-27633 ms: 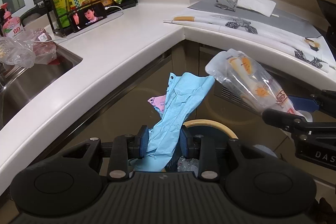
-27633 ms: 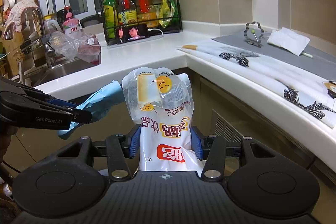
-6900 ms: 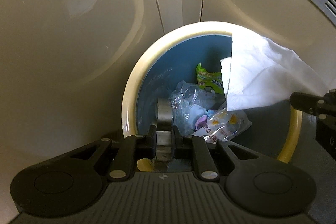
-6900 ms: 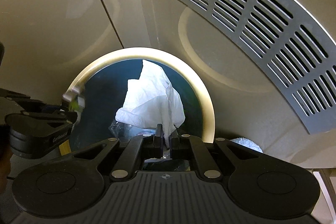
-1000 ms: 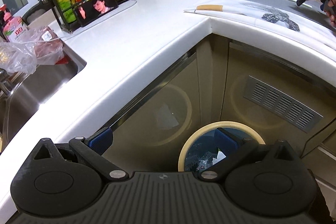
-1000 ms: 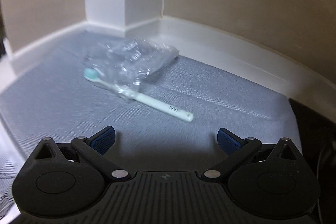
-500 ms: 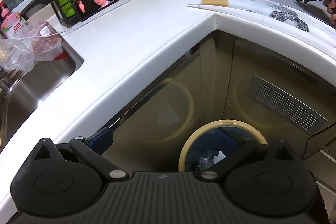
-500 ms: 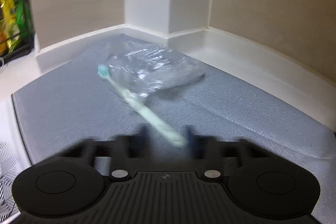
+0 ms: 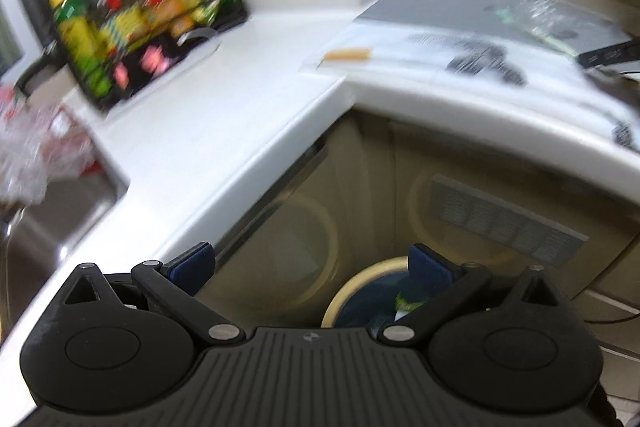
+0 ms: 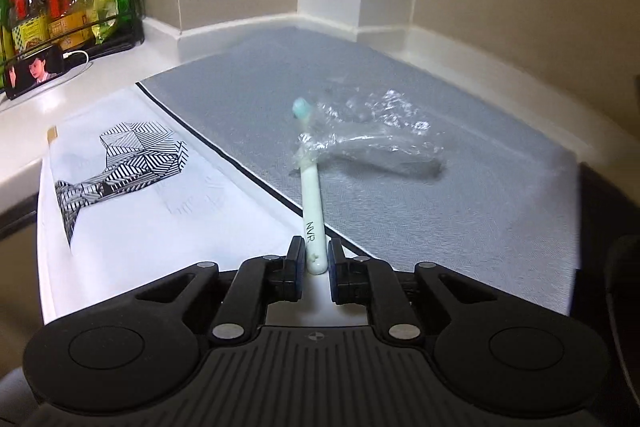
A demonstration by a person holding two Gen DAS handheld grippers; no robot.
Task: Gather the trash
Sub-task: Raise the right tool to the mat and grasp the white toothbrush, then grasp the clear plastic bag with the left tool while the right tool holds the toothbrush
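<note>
While the left gripper (image 9: 310, 261) hangs wide open and empty, the bin (image 9: 362, 277) sits just under its right finger. Right view: the right gripper (image 10: 312, 259), jaws opening slightly, pinches the toothbrush (image 10: 311, 203) by its very end; its wrapper (image 10: 372, 139) ahead may slip off.

The whole left wrist view is motion-smeared; the bottles (image 9: 100, 27) on the rack at ten o'clock have unreadable labels; the trash bin (image 9: 360, 287) at five o'clock is half hidden behind the left gripper (image 9: 310, 261); the clear wrapper (image 10: 372, 135) on the toothbrush (image 10: 312, 203) is blurred at two o'clock, its contents indistinct.
</note>
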